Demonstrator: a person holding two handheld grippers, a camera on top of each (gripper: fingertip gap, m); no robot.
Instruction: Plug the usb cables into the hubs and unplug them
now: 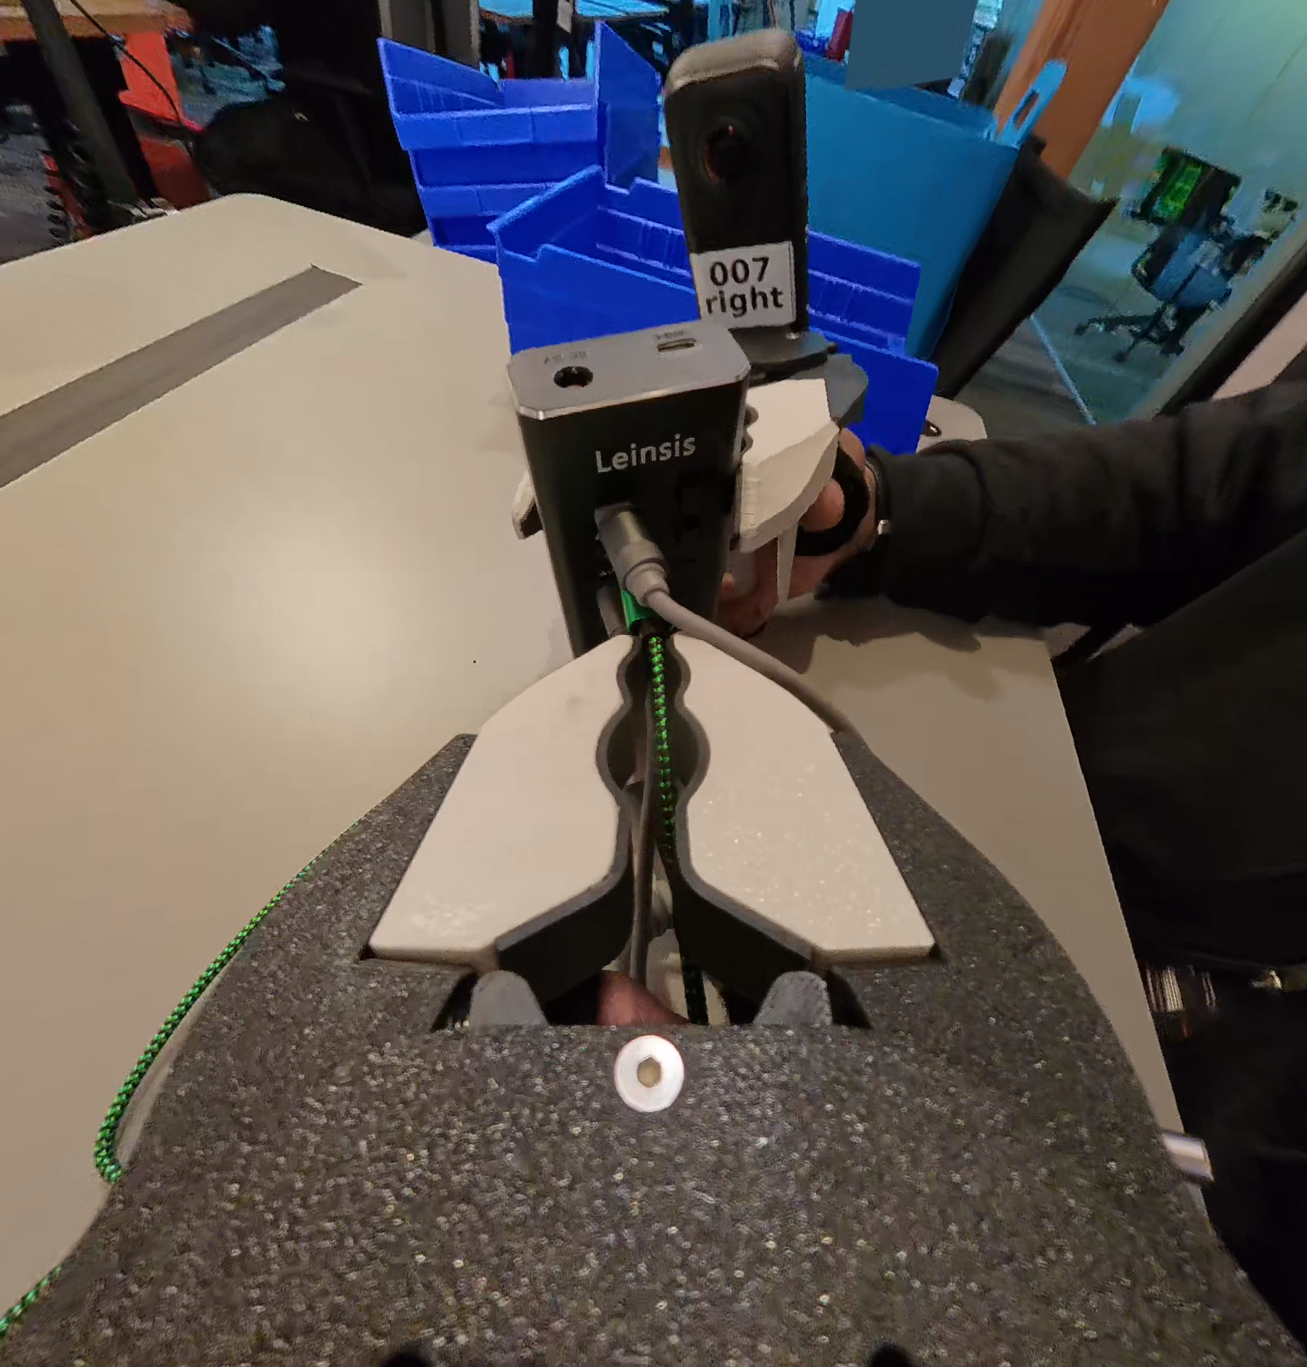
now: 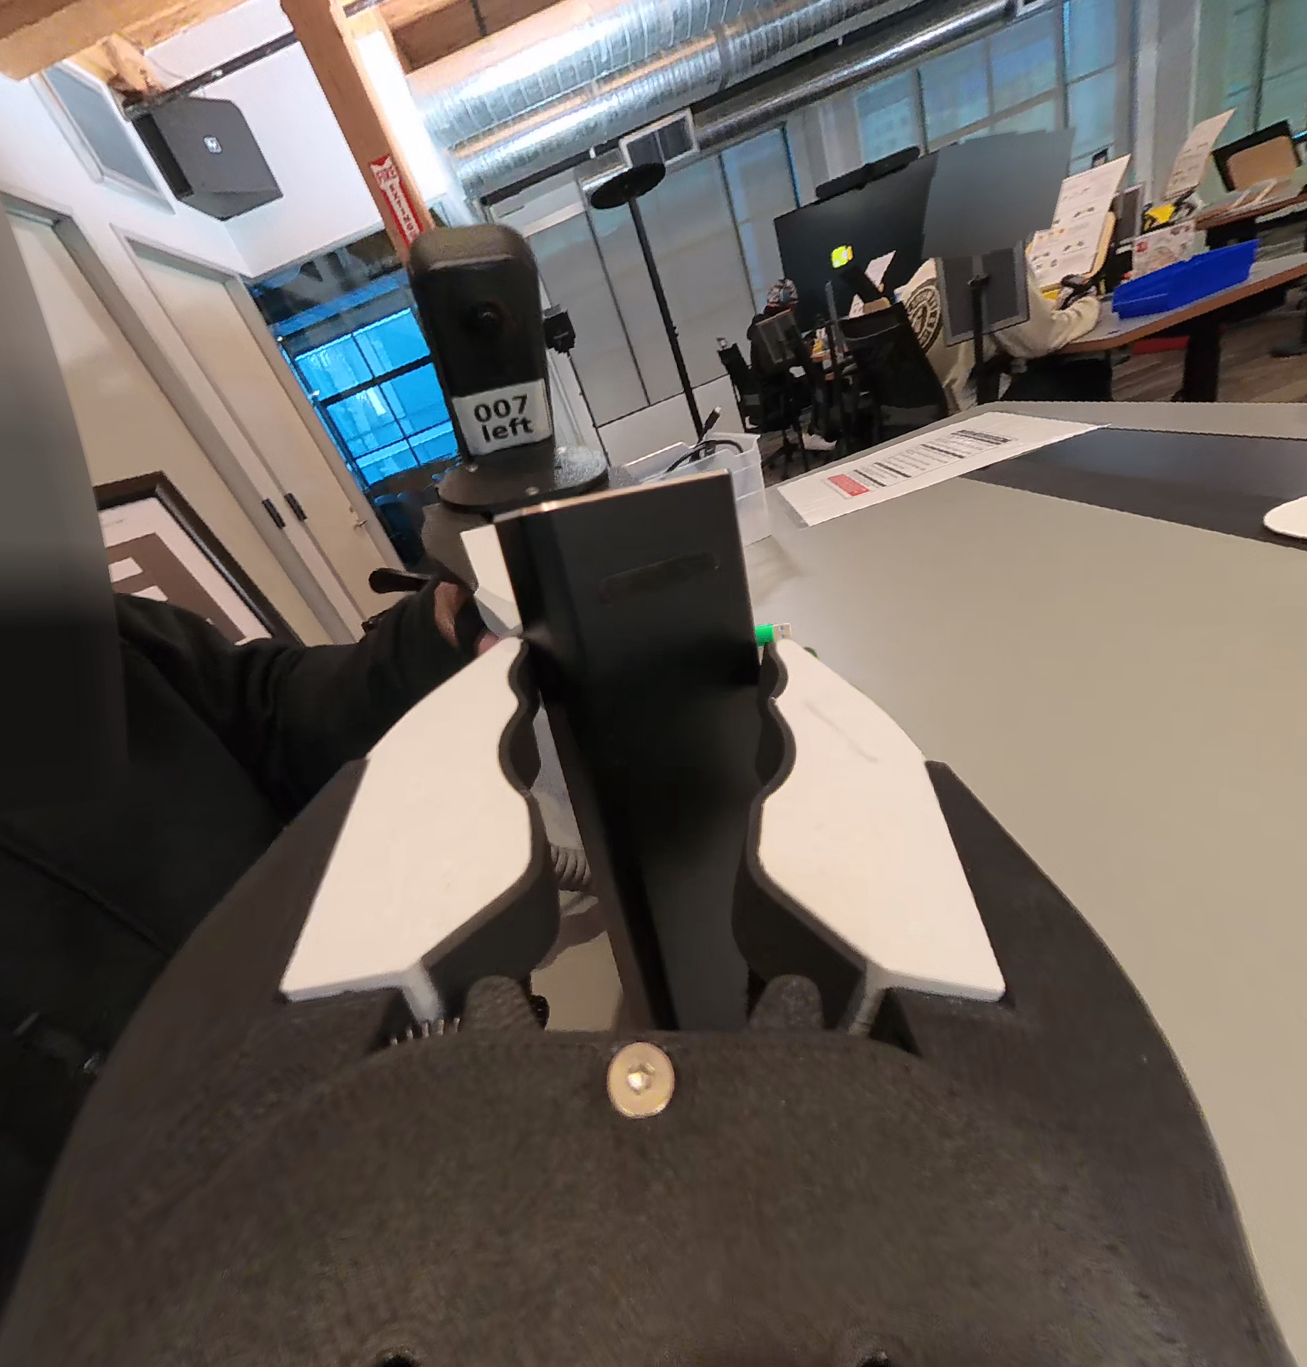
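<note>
A black USB hub stands upright over the grey table. My right gripper is shut on the hub; its white fingers show behind the hub in the left wrist view. A grey cable's plug sits in an upper port. My left gripper is shut on a green braided cable, just behind its green plug, which meets the hub face below the grey plug. I cannot tell how deep it sits. A green plug end shows past the hub's right edge.
Stacked blue bins stand behind the hub. A dark strip crosses the table at the left. A printed sheet and a clear plastic box lie farther off. A black sleeve reaches in from the right. Both grippers' tips are close together, under 4 cm apart.
</note>
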